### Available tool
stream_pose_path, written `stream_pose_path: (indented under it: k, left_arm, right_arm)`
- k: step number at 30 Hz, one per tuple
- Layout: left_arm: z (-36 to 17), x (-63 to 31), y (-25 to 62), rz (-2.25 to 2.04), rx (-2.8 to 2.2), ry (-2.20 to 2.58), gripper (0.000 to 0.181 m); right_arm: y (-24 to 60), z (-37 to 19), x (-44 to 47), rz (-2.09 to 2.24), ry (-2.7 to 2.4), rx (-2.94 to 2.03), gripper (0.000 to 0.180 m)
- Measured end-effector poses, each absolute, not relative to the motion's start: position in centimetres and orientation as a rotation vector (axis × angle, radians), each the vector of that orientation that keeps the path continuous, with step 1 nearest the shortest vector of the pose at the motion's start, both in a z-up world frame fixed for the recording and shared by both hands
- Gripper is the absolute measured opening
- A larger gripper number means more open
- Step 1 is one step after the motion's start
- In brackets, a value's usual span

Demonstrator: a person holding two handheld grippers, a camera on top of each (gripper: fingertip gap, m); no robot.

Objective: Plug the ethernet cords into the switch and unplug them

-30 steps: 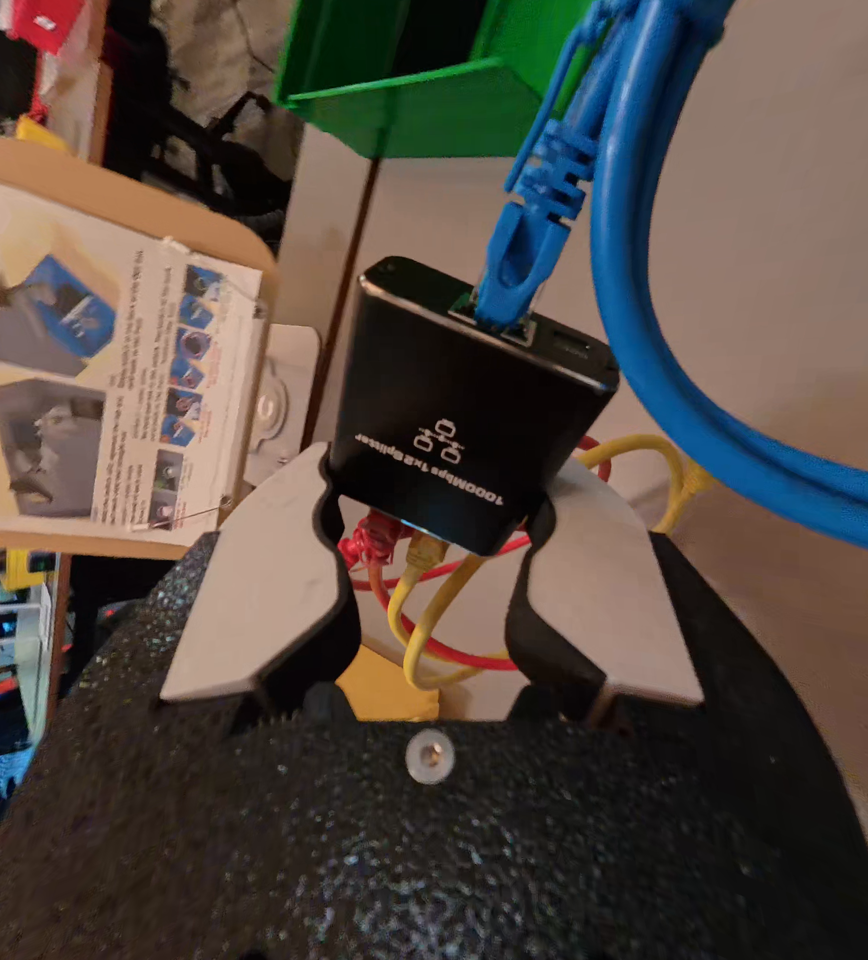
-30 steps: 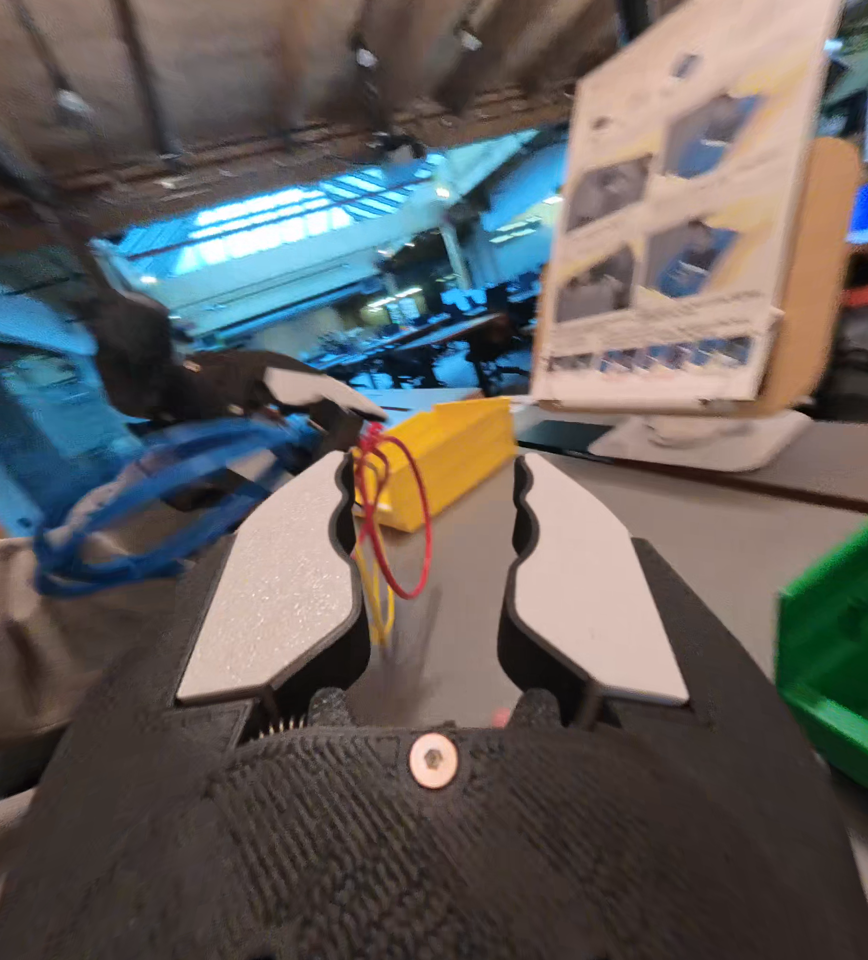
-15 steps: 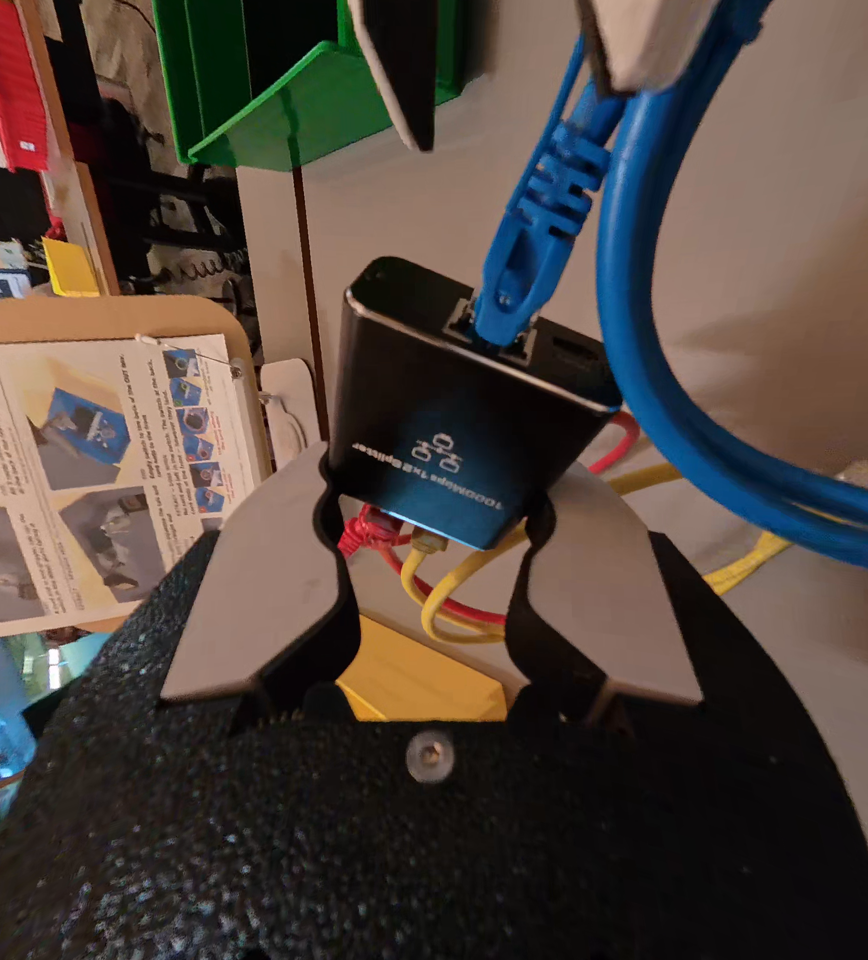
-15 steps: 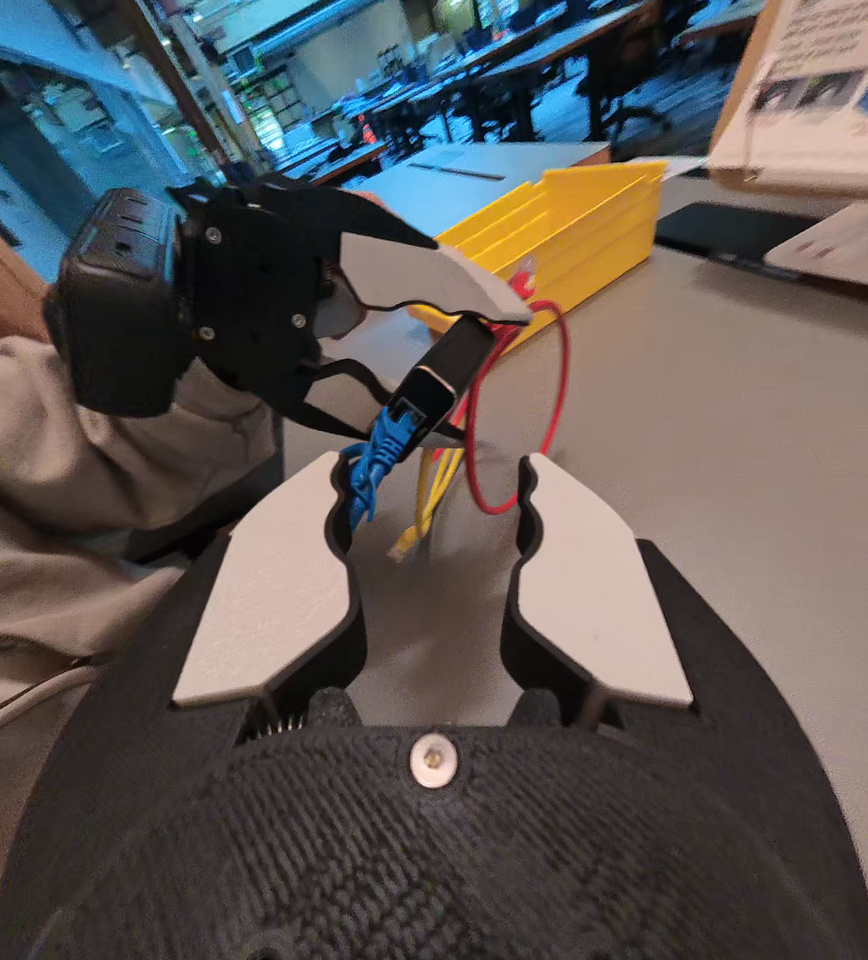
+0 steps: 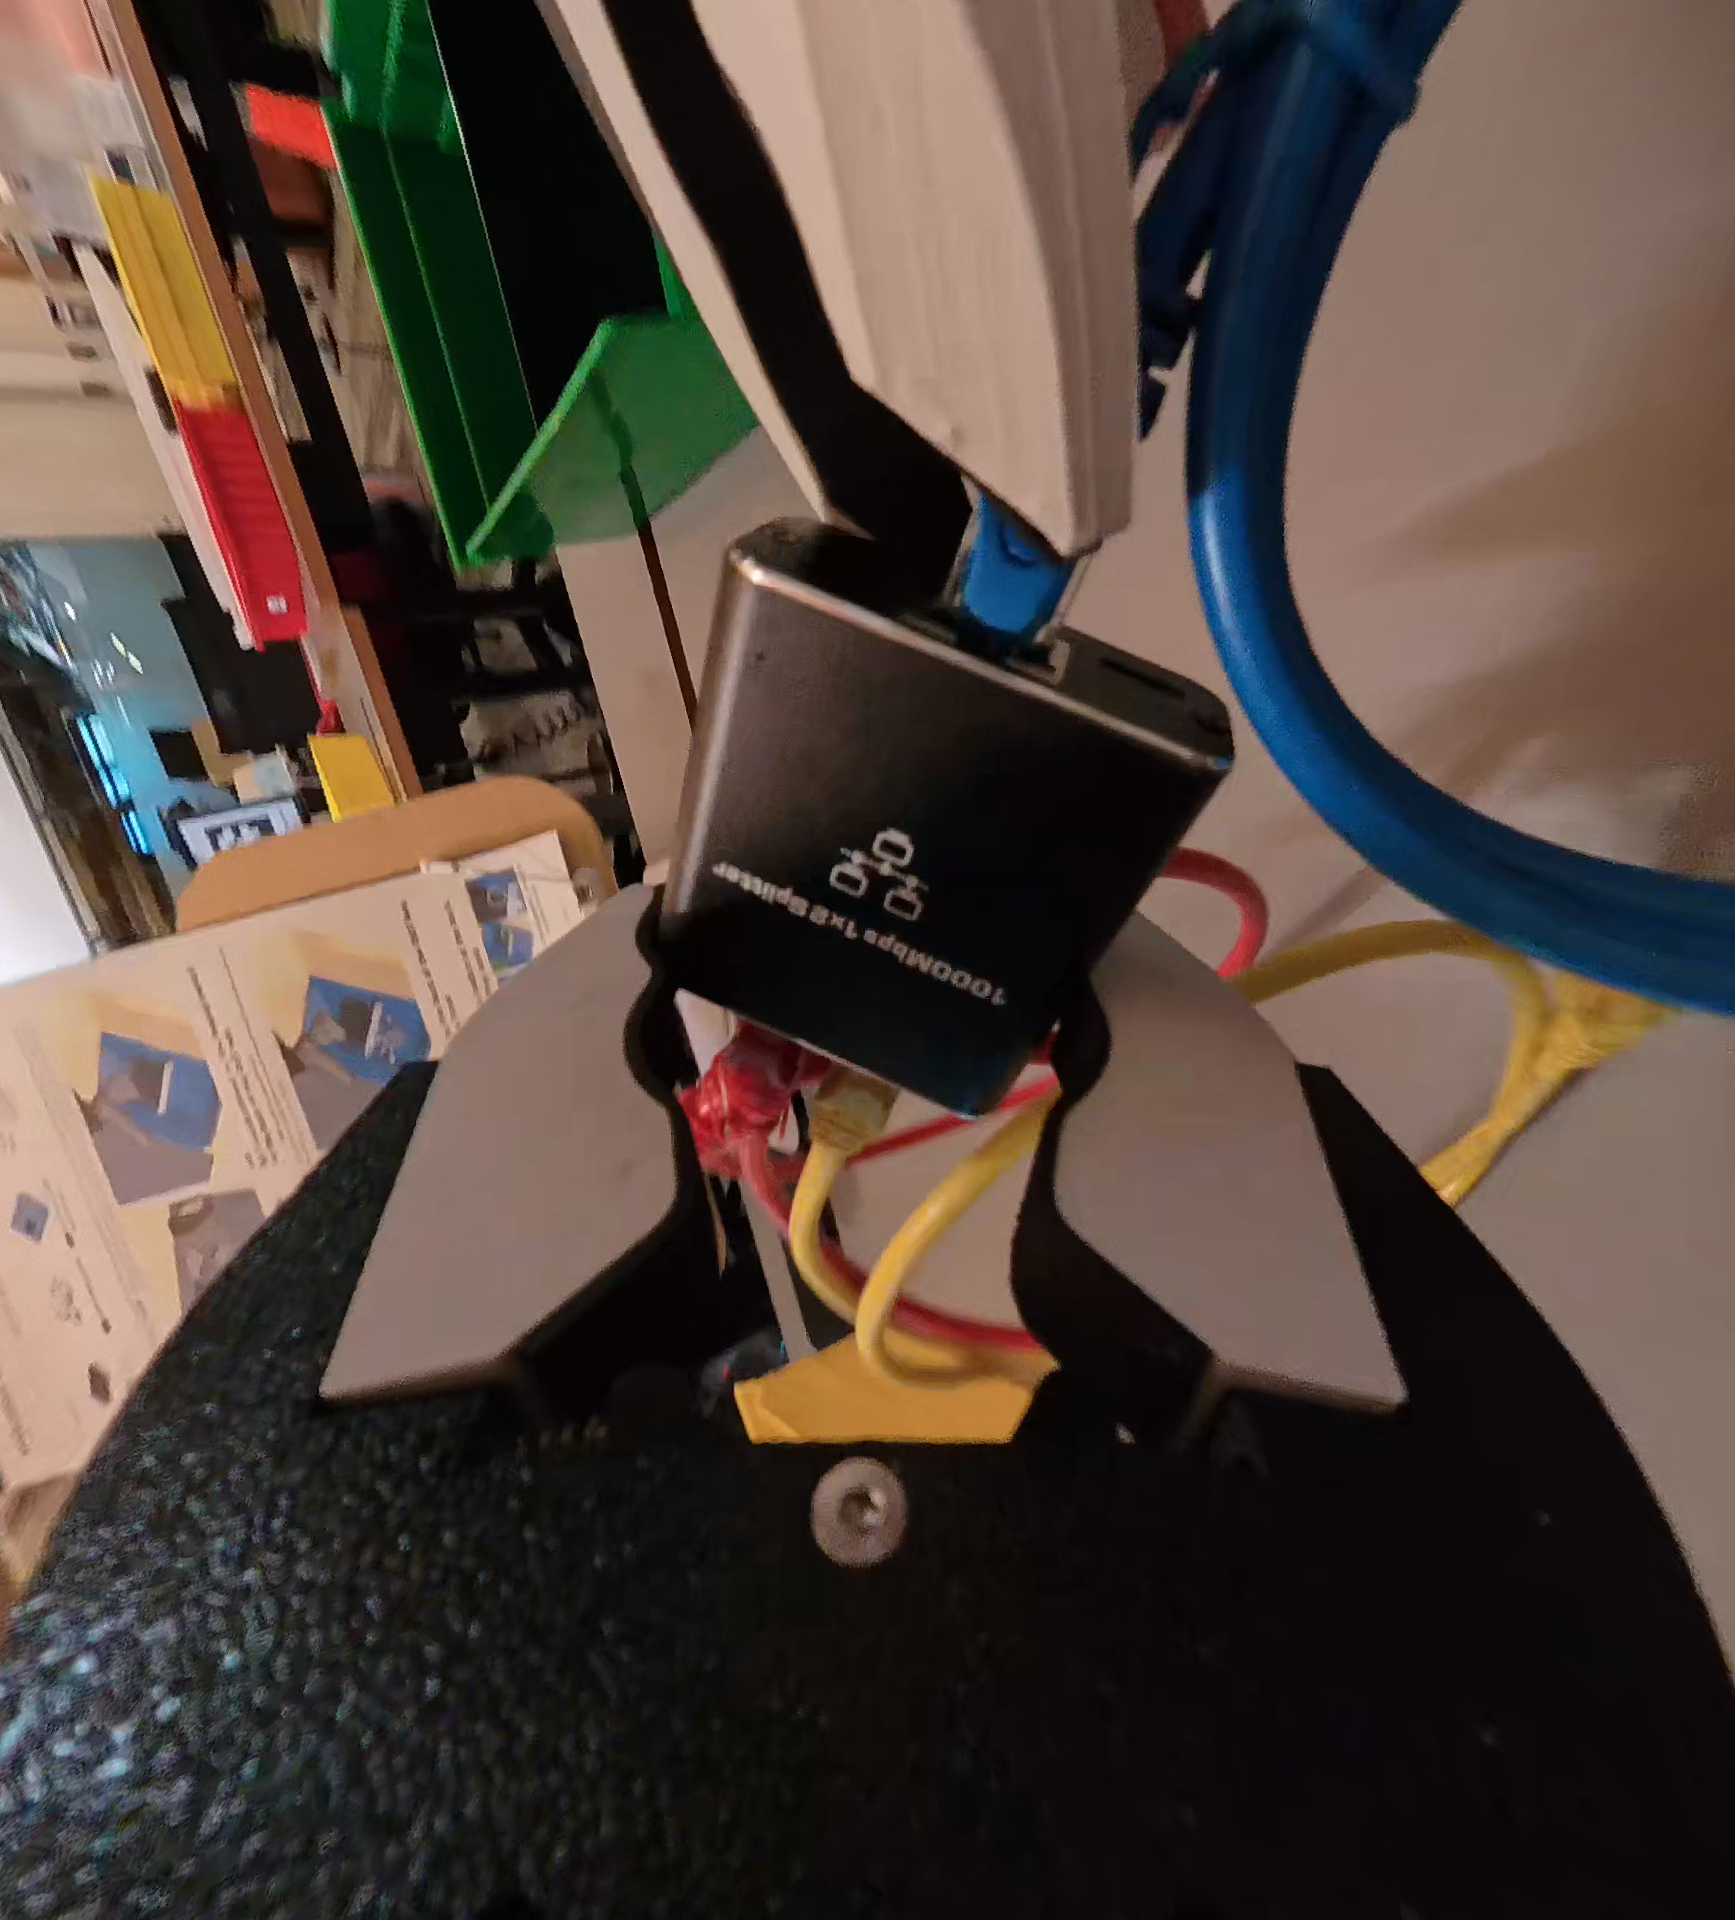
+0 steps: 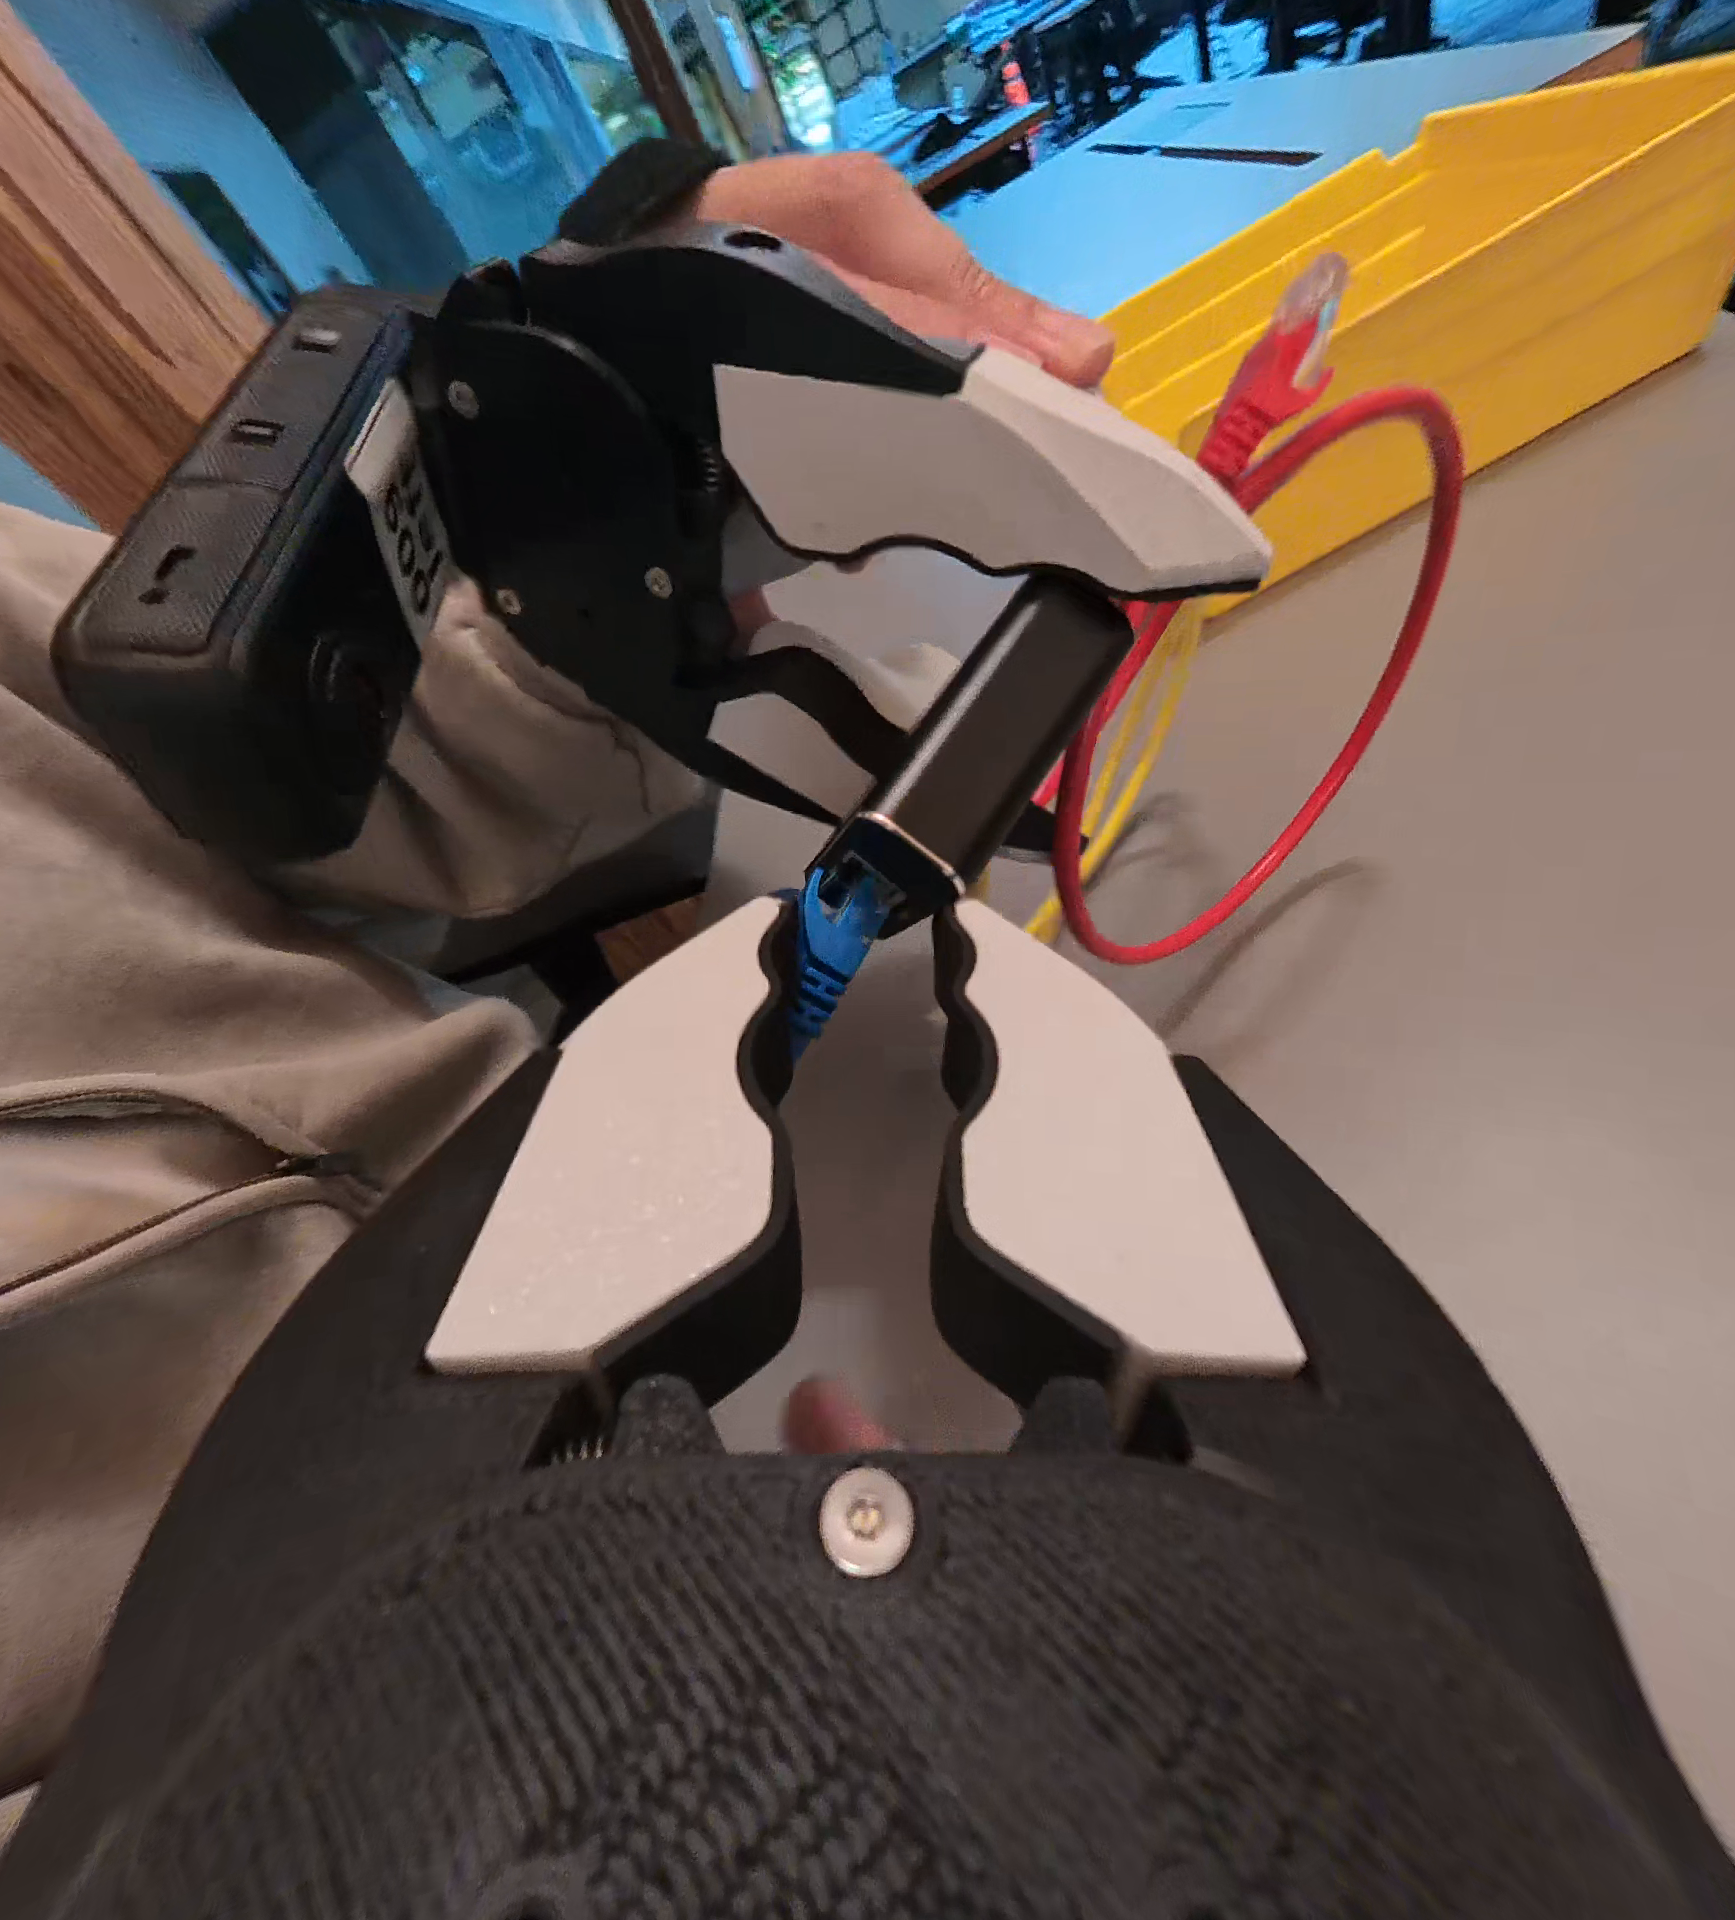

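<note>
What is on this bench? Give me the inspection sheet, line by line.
Surface: grey table.
Job's things: black switch, held up off the table.
Clutter: yellow bin; green bin; instruction sheet on a stand.
Grippers: left gripper shut on the switch; right gripper open, straddling the blue plug.
Cables: blue plug seated in the switch; red cord and yellow cord plugged into the opposite end.
Surroundings: blurred shelving; a person's sleeve.

My right fingers (image 6: 655,1122) flank the blue ethernet plug (image 6: 832,935); a thick blue cable loop (image 5: 1362,727) crowds the small black metal switch (image 5: 936,831) alongside.
</note>
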State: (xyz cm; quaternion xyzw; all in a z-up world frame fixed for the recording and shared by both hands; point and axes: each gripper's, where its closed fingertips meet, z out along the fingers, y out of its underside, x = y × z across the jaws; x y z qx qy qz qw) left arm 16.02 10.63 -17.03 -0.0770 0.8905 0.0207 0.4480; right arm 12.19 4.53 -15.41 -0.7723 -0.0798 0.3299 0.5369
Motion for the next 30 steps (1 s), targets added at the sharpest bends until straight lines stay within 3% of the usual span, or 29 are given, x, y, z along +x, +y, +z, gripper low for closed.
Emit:
stream_pose_path:
  k: [8, 26, 30]
  left_arm:
    - [-15.9, 13.9, 8.0, -0.437, -0.034, 2.235, 0.07]
    - [-16.5, 10.5, 5.4, -0.862, 0.062, 2.436, 0.072]
    - [-17.4, 11.3, 5.6, -0.739, 0.095, 2.377, 0.074]
  right_arm:
    - [3.3, -14.7, 11.1, 0.916, -0.3, -1.763, 0.022]
    - [2.2, -14.2, 9.2, 1.193, -0.391, -1.617, 0.023]
    - [2.2, -14.3, 9.2, 1.23, -0.379, -1.609, 0.023]
